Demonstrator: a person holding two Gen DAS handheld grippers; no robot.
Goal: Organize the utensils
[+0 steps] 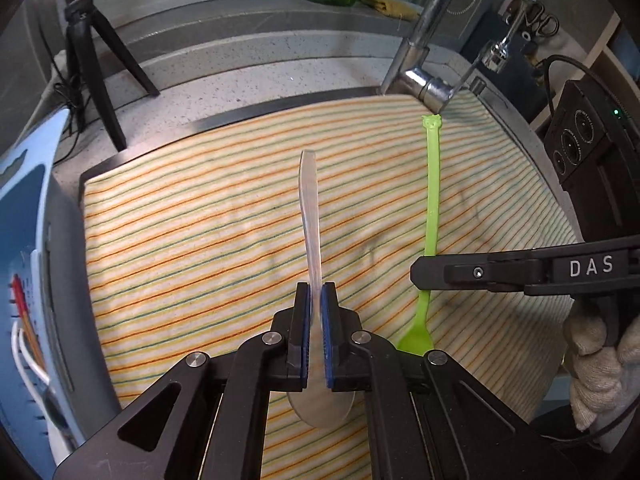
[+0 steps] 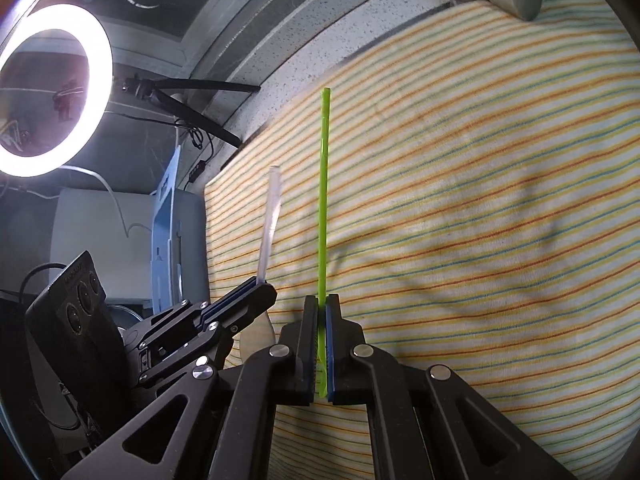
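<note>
Utensils gripped in both grippers over a striped cloth.

Clear plastic spoon (image 1: 310,216) sits between the blue pads of the left gripper (image 1: 317,300), which is clenched on its neck just above the bowl; the bowl shows below the fingers and the handle runs away from the camera. To its right, the right gripper (image 1: 420,276) is clamped across the green spoon (image 1: 432,188) near its bowl, the long handle reaching toward the chrome faucet (image 1: 420,80). From the right wrist camera, the green handle stands edge-on between the closed pads. Both utensils are over the striped cloth (image 1: 200,240). Whether they touch the cloth cannot be told. At the far left is a blue plastic holder (image 1: 24,200), its contents unclear.
</note>
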